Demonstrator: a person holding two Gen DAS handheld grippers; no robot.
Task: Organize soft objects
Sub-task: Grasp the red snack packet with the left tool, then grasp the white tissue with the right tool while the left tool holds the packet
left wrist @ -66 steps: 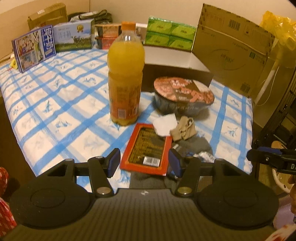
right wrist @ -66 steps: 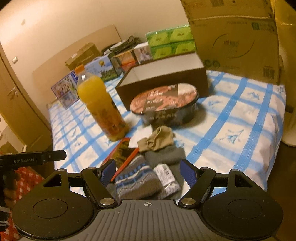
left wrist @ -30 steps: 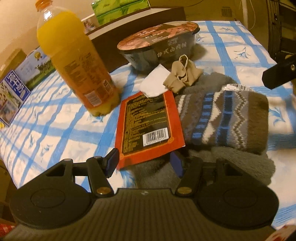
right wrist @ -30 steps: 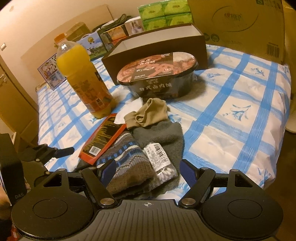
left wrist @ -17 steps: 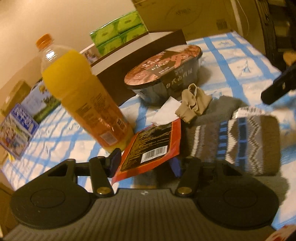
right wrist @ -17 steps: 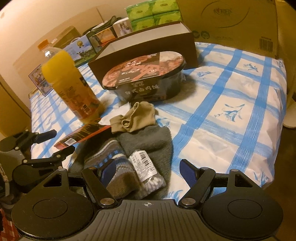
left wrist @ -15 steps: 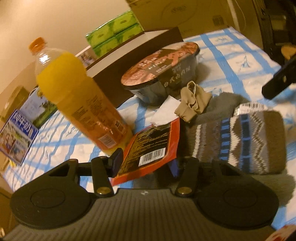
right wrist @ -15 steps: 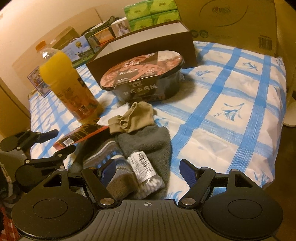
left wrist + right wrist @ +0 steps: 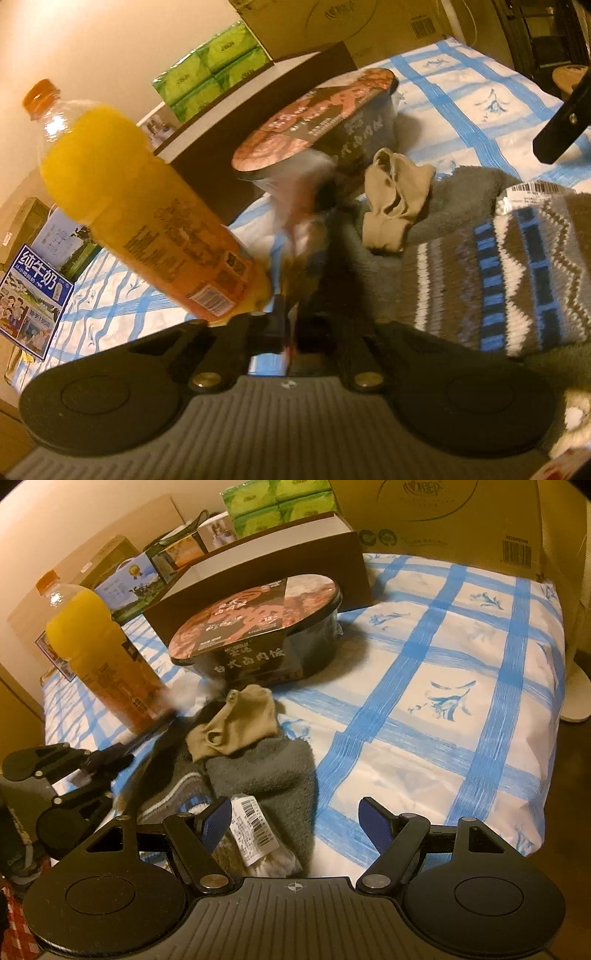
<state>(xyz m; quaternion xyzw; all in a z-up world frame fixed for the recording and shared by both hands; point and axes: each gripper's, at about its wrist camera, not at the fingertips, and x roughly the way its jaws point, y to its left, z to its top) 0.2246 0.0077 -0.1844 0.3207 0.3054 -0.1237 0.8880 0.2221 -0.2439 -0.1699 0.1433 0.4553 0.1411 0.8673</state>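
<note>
clearing the stiff red packet (image 9: 295, 236) off the socks looks like the step in hand. the left gripper (image 9: 286, 325) has its jaws clamped together on the packet's near edge; the packet is blurred and stands up edge-on just ahead of the fingers, so how deep the bite goes cannot be told. to do it well, i would lift it clear of the juice bottle (image 9: 147, 206), which leans close on the gripper's left, and set it down apart from the fabric.

the right gripper (image 9: 295, 821) hangs with its jaws wide apart and nothing between them. the soft things lie just ahead of it and to its left: a labelled rolled sock (image 9: 255, 834) by its left finger, a grey fleecy sock (image 9: 266, 771) beyond that, a beige sock (image 9: 236, 723) on top farther out, and a patterned knit sock (image 9: 517, 273) to the left gripper's right. that open gripper should close on one sock at a time, low on the roll.

everything rests on a blue-checked bedspread (image 9: 443, 701), soft and likely to give under pressure. past the socks sit a sealed meal bowl (image 9: 258, 627), a dark open box (image 9: 295, 554), green tissue packs (image 9: 280, 502) and a big cardboard carton (image 9: 443, 513) in dim, warm light.
</note>
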